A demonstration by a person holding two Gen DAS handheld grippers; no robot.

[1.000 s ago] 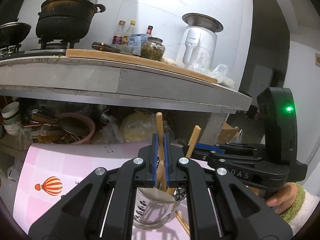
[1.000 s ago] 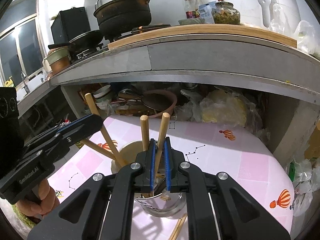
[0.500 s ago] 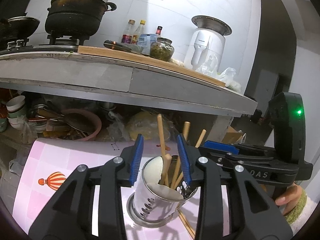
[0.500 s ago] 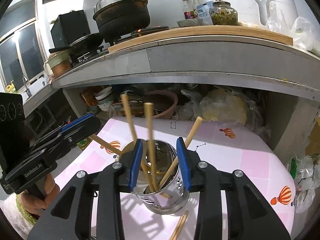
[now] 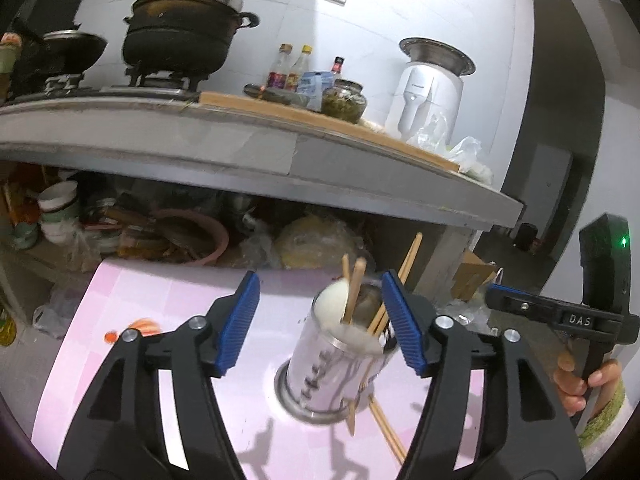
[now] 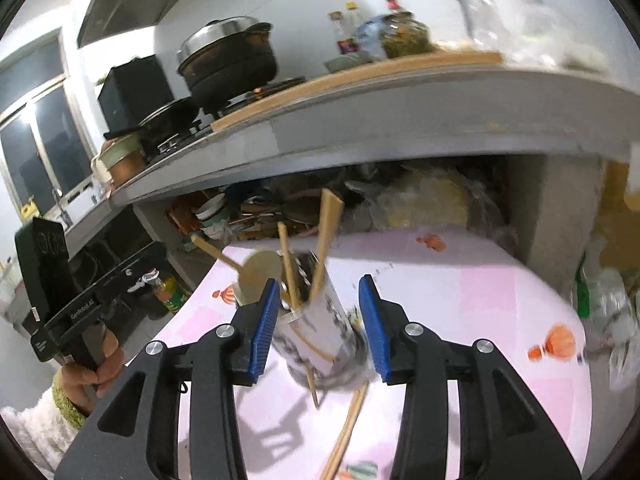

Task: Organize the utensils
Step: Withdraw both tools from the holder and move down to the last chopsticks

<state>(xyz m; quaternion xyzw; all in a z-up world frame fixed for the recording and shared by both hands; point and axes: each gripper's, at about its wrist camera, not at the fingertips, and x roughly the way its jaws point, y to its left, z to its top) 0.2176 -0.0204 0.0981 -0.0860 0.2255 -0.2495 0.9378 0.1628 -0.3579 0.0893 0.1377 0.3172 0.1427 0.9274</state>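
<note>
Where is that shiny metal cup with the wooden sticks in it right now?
The perforated steel utensil holder stands on the pink tablecloth below the grey counter, right of centre in the left wrist view, with loose wooden chopsticks lying at its base.

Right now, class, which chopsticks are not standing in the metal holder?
The pair of chopsticks lying flat on the pink table beside the holder; the rest stand inside it.

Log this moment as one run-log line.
left gripper: open, jaws just widened, empty | right gripper: open, jaws just widened, empty | wooden utensils: standing in metal utensil holder | chopsticks: loose on pink tablecloth
</note>
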